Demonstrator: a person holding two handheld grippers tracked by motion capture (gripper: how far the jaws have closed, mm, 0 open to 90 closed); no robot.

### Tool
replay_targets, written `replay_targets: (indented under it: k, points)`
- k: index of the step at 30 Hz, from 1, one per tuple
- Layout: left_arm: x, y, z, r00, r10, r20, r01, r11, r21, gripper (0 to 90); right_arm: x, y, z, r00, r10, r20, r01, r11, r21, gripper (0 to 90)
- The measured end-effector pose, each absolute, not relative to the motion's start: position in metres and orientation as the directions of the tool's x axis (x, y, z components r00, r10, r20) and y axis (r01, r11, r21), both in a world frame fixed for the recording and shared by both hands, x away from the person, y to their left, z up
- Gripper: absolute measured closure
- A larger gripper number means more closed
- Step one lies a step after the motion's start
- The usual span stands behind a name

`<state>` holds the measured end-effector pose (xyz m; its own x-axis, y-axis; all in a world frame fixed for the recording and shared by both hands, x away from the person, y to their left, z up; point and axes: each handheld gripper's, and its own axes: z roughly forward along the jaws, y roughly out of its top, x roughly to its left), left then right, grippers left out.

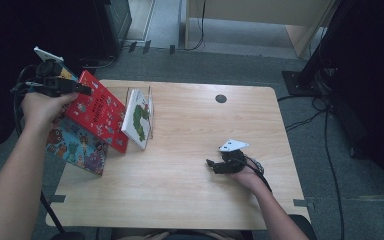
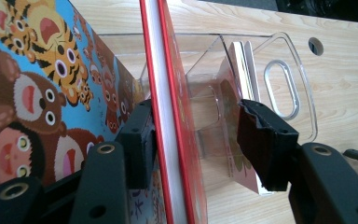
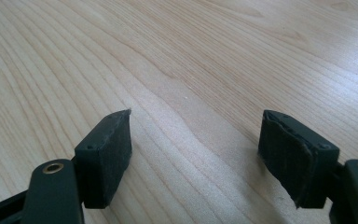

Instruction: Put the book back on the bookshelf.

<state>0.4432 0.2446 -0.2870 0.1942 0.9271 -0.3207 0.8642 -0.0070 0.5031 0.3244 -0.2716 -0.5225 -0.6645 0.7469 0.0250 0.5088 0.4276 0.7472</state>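
Note:
A red picture book (image 1: pixel 97 110) leans tilted at the table's left, over a blue animal book (image 1: pixel 77 147). My left gripper (image 1: pixel 82 90) is at the red book's upper edge. In the left gripper view the red book (image 2: pixel 168 93) stands edge-on between the jaws of the left gripper (image 2: pixel 196 126), against the left pad (image 2: pixel 140 140), while the right pad stands well apart from it, so the gripper is open. The blue book (image 2: pixel 42 84) lies behind that left pad. My right gripper (image 1: pixel 211 164) rests on the table at the right, open and empty, as the right gripper (image 3: pixel 196 140) view confirms.
A clear acrylic holder (image 1: pixel 150 107) stands right of the red book, with a white caterpillar book (image 1: pixel 139 117) leaning in it; the holder (image 2: pixel 289 84) has a handle slot. The wooden table (image 1: pixel 195 200) has a round cable hole (image 1: pixel 221 98). Cables run on the floor at right.

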Motion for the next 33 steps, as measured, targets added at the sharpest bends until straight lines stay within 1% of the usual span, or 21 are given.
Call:
replay_targets:
  k: [4, 9, 18, 25, 33]
  points:
    - [0.440, 0.249, -0.280, 0.186, 0.923, -0.337, 0.862, 0.012, 0.508, 46.5, 0.324, -0.272, -0.523, -0.666, 0.746, 0.025, 0.508, 0.429, 0.747, 25.4]
    - [0.434, 0.253, -0.272, 0.189, 0.919, -0.347, 0.856, 0.019, 0.516, 46.0, 0.324, -0.272, -0.523, -0.669, 0.743, 0.023, 0.504, 0.431, 0.748, 25.1]
    - [0.423, 0.250, -0.258, 0.217, 0.907, -0.360, 0.840, 0.014, 0.542, 45.7, 0.324, -0.272, -0.523, -0.670, 0.742, 0.024, 0.505, 0.431, 0.748, 24.7]
    - [0.409, 0.241, -0.250, 0.256, 0.907, -0.333, 0.819, -0.020, 0.573, 43.4, 0.324, -0.271, -0.523, -0.671, 0.741, 0.025, 0.505, 0.432, 0.747, 23.6]
    - [0.389, 0.226, -0.252, 0.317, 0.875, -0.367, 0.796, -0.035, 0.604, 41.4, 0.324, -0.270, -0.523, -0.687, 0.727, 0.024, 0.499, 0.447, 0.742, 18.9]
